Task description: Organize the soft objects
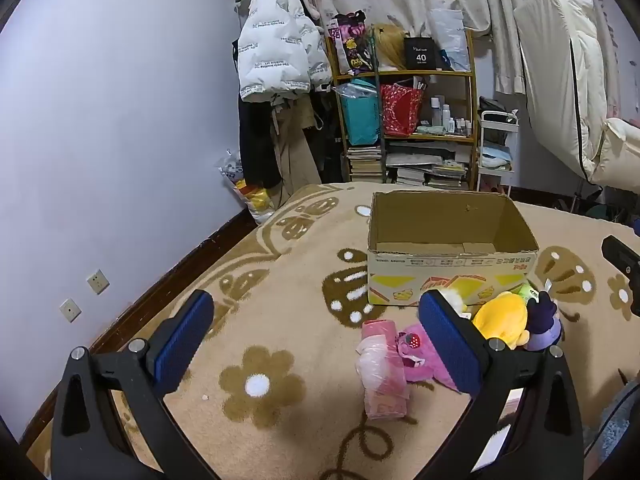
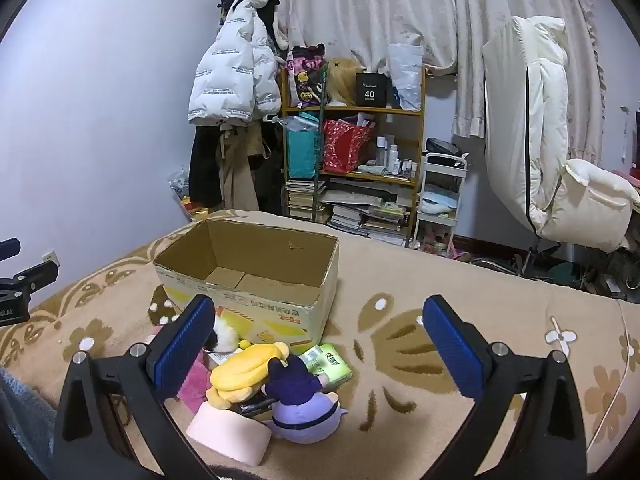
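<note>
An open, empty cardboard box (image 1: 448, 264) stands on the tan flowered blanket; it also shows in the right wrist view (image 2: 256, 280). In front of it lies a heap of soft things: a pink wrapped pack (image 1: 382, 372), a pink plush (image 1: 416, 354), a yellow-haired doll (image 1: 502, 318) (image 2: 248, 368) in purple (image 2: 304, 412), a green tissue pack (image 2: 326, 362), a pink roll (image 2: 230, 434) and a white-and-black plush (image 2: 222, 336). My left gripper (image 1: 316, 336) is open and empty, hovering left of the heap. My right gripper (image 2: 320, 340) is open and empty above the doll.
A shelf (image 2: 352, 152) with bags, bottles and stacked books stands behind the bed, beside hanging coats (image 2: 236, 80). A white chair (image 2: 552, 160) is at the right. The wall runs along the bed's left edge (image 1: 168, 280).
</note>
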`<move>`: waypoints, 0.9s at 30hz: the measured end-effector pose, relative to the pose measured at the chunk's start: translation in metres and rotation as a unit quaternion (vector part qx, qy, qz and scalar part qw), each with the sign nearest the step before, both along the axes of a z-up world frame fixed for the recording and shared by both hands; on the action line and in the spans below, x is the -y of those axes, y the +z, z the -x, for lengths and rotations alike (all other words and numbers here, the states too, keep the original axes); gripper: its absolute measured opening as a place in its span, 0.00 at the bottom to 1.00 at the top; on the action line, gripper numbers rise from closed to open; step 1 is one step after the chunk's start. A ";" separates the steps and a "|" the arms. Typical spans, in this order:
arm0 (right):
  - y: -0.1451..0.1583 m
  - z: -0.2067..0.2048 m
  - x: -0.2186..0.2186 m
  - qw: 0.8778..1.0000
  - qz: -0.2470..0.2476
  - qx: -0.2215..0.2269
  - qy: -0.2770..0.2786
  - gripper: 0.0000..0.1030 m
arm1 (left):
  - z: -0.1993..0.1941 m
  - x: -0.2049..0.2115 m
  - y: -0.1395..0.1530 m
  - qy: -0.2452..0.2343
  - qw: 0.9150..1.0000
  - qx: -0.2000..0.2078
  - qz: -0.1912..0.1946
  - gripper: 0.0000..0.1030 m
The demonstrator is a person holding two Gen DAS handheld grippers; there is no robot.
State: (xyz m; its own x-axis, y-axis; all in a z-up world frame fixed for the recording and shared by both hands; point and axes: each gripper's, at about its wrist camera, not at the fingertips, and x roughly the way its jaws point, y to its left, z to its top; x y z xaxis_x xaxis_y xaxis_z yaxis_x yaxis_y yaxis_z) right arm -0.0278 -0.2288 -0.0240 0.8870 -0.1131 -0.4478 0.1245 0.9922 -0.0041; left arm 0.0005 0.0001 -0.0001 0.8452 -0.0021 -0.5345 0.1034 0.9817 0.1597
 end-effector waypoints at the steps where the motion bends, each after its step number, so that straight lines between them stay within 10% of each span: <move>1: 0.000 0.000 0.000 1.000 0.000 0.000 0.000 1.00 | 0.000 0.000 0.000 0.001 1.000 0.001 -0.001 0.99; 27: 0.000 0.000 0.000 1.000 0.000 0.003 0.001 1.00 | 0.000 0.000 0.000 0.000 1.000 0.006 -0.005 0.99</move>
State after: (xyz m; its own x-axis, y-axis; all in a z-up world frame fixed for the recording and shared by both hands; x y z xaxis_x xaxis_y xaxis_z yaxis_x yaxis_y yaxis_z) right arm -0.0278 -0.2291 -0.0237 0.8895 -0.1123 -0.4429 0.1233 0.9924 -0.0039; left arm 0.0001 0.0000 0.0001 0.8518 0.0037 -0.5238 0.1008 0.9801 0.1709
